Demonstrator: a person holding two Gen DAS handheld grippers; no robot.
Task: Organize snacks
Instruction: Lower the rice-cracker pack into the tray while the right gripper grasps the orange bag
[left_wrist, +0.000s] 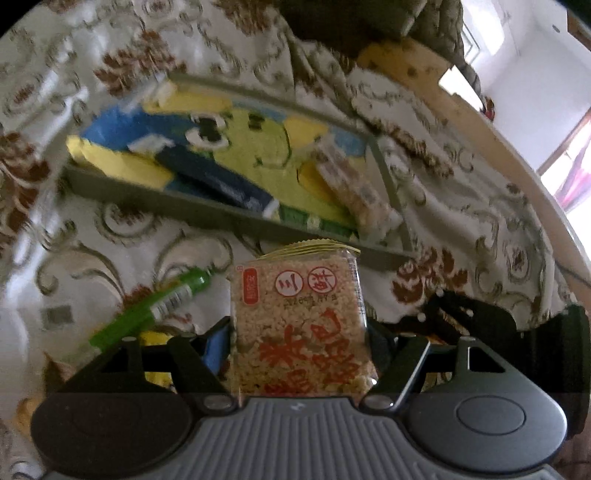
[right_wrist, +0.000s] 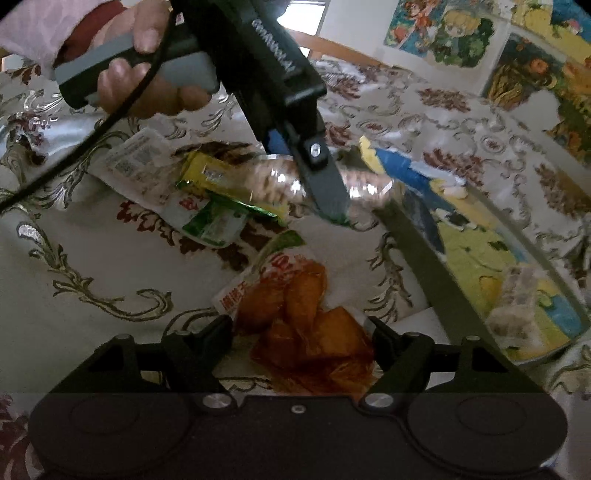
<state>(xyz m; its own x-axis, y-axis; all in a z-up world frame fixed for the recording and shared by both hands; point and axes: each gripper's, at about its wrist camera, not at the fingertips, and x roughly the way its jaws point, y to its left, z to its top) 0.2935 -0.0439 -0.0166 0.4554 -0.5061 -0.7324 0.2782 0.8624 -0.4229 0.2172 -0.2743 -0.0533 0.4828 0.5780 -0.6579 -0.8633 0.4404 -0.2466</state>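
Our left gripper pinches the rice cracker pack just short of the tray, so we think it goes in next, while our right gripper hangs spread around the orange snack bag on the tablecloth.

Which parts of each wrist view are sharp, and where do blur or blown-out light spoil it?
Left wrist view: the rice cracker pack in the left gripper is sharp; the tray behind is smeared, the window at right blown out. Right wrist view: the orange snack pack is fairly clear; the tray is soft.
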